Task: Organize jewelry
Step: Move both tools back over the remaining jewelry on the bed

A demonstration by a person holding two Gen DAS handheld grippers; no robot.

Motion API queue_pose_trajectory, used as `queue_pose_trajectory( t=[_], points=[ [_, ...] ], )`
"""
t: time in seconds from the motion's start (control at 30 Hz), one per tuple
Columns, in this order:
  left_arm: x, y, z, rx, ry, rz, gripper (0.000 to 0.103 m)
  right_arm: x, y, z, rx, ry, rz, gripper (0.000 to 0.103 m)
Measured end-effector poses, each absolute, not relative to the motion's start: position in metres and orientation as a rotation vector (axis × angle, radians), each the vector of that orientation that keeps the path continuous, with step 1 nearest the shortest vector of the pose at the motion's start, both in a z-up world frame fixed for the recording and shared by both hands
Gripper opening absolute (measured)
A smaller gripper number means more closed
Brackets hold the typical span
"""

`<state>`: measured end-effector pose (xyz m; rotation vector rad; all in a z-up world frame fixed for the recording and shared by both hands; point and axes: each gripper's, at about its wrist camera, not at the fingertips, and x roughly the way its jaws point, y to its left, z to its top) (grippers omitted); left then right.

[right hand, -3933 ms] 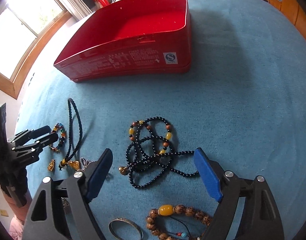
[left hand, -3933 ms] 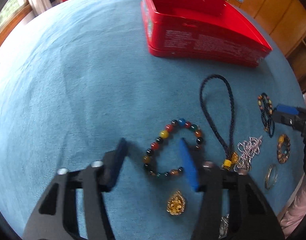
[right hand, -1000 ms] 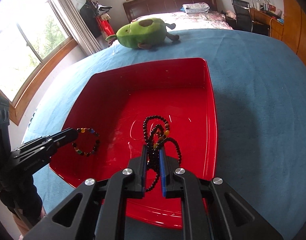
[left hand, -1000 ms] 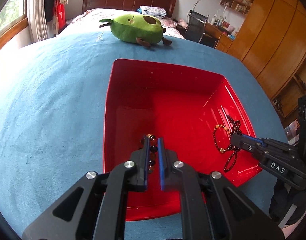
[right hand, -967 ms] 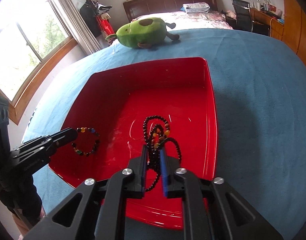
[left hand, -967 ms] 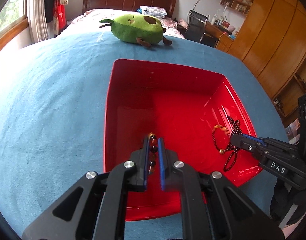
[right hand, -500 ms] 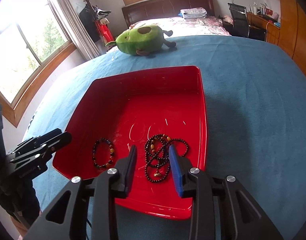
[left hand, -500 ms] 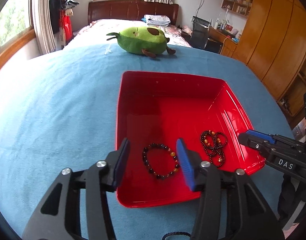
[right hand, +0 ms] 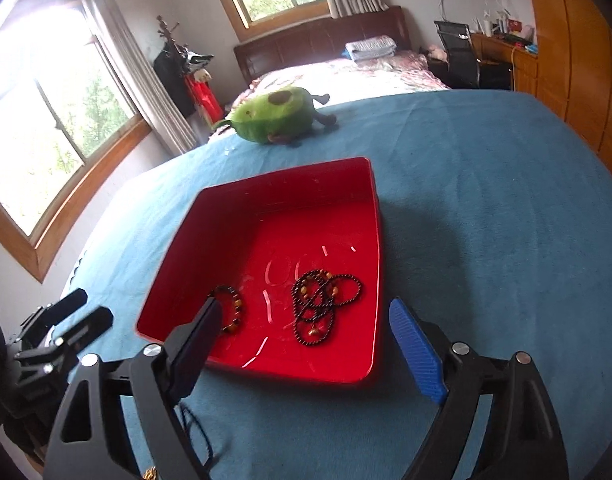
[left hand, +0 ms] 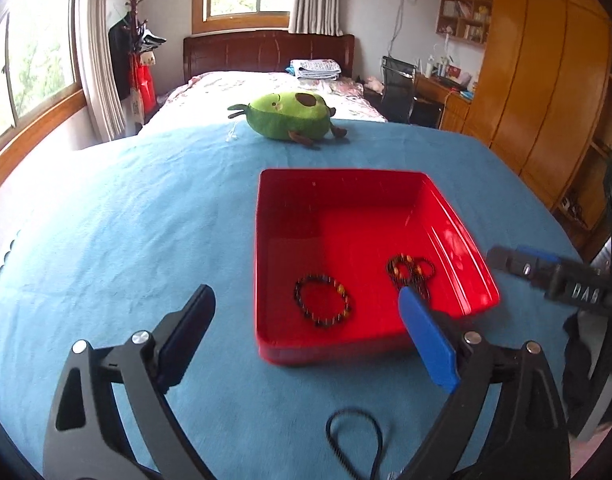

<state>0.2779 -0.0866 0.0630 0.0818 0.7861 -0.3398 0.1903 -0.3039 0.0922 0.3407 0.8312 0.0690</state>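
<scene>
A red tin box (left hand: 266,248) (right hand: 379,264) stands on the blue cloth. A beaded bracelet (left hand: 322,306) (right hand: 233,308) lies in its near left part. A tangled black bead necklace (left hand: 410,272) (right hand: 321,300) lies to its right. My left gripper (left hand: 306,340) is open and empty, held above the cloth in front of the box. My right gripper (right hand: 302,344) is open and empty, above the box's near edge. A black cord loop (left hand: 355,438) (right hand: 194,420) lies on the cloth below the grippers.
A green avocado plush toy (left hand: 288,116) (right hand: 278,114) sits on the cloth beyond the box. A gold piece (right hand: 148,474) shows at the bottom edge. A bed, windows and wooden wardrobes stand behind. Each gripper shows in the other's view (left hand: 545,270) (right hand: 62,328).
Both grippers let go of the bracelet and the necklace in the box, opened wide, then drew back and up from the box.
</scene>
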Motion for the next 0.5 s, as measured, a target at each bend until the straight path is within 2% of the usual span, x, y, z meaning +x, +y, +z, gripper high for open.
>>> queue_pose_trajectory(
  t=[0.5],
  points=[
    [0.173,-0.029,0.021,0.104,0.876,-0.312,0.092,0.086,-0.284,0.069,0.343,0.896,0.183,0.088]
  ],
)
